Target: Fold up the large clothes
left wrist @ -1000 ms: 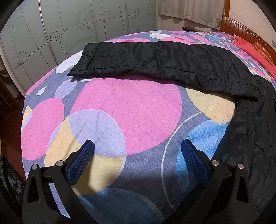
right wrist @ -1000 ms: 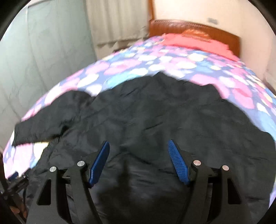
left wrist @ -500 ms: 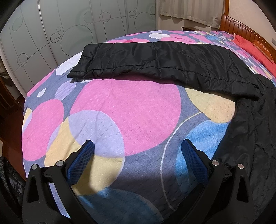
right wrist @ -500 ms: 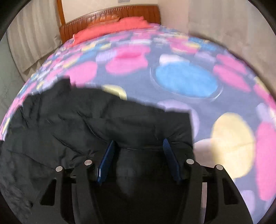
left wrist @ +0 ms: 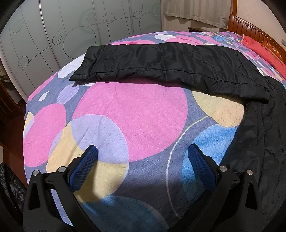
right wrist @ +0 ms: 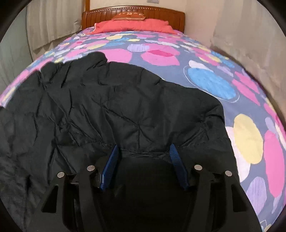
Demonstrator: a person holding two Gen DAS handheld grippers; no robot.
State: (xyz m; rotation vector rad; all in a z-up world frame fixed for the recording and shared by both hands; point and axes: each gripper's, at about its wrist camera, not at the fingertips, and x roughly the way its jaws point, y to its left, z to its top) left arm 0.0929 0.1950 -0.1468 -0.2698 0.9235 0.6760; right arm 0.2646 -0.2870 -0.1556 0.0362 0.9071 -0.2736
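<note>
A large black quilted jacket point(right wrist: 116, 107) lies spread on the bed. Its long sleeve point(left wrist: 160, 62) stretches flat across the bedspread in the left wrist view, and the body point(left wrist: 259, 142) fills that view's right edge. My left gripper point(left wrist: 143, 153) is open and empty, low over bare bedspread, well short of the sleeve. My right gripper point(right wrist: 143, 149) is open, low over the jacket, with a jacket edge lying between its blue fingers point(right wrist: 112, 160); they have not closed on it.
The bed has a spotted pink, blue and yellow bedspread point(left wrist: 134, 116). A red pillow point(right wrist: 132, 25) and wooden headboard point(right wrist: 134, 13) stand at the far end. Sliding wardrobe doors point(left wrist: 71, 30) line the left side. A wall point(right wrist: 241, 35) runs on the right.
My right gripper has swung right and dropped onto the jacket's edge, its fingers somewhat narrower than a second ago. My left gripper has barely moved.
</note>
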